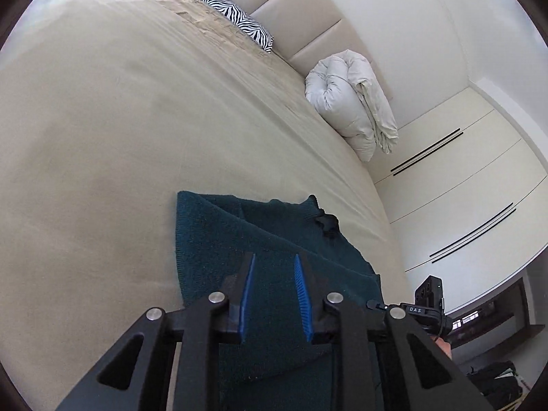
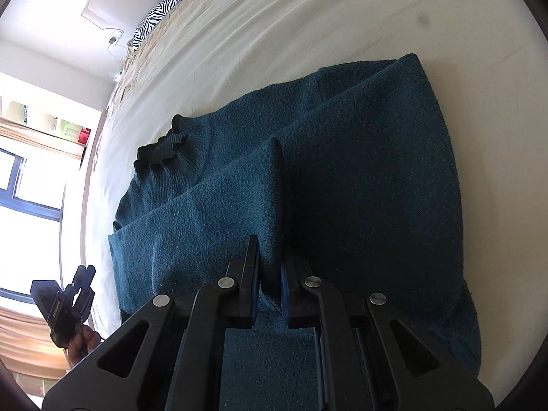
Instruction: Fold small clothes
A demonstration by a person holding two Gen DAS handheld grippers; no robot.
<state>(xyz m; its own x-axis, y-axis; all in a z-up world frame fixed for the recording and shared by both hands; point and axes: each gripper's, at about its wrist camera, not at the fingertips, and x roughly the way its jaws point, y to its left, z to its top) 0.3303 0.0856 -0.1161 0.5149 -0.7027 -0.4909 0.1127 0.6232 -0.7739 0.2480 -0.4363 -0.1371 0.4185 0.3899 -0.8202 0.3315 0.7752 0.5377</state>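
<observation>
Sweater: a dark teal knit [image 2: 359,171] is laid flat on the beige bedsheet [image 1: 102,120]; collar and folded sleeves are seen
Right gripper [image 2: 270,257]: a raised ridge of the knit is pinched between its fingers
Left gripper [image 1: 274,260]: fingers are spread apart above the knit; nothing is held
Headboard side: a zebra-striped pillow [image 1: 236,19] and a rolled white duvet [image 1: 349,102] are seen

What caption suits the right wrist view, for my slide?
Right gripper pinches a ridge of the teal sweater on the bed.

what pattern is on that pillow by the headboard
Black-and-white zebra stripes on the pillow; clearest in the left wrist view.
</observation>
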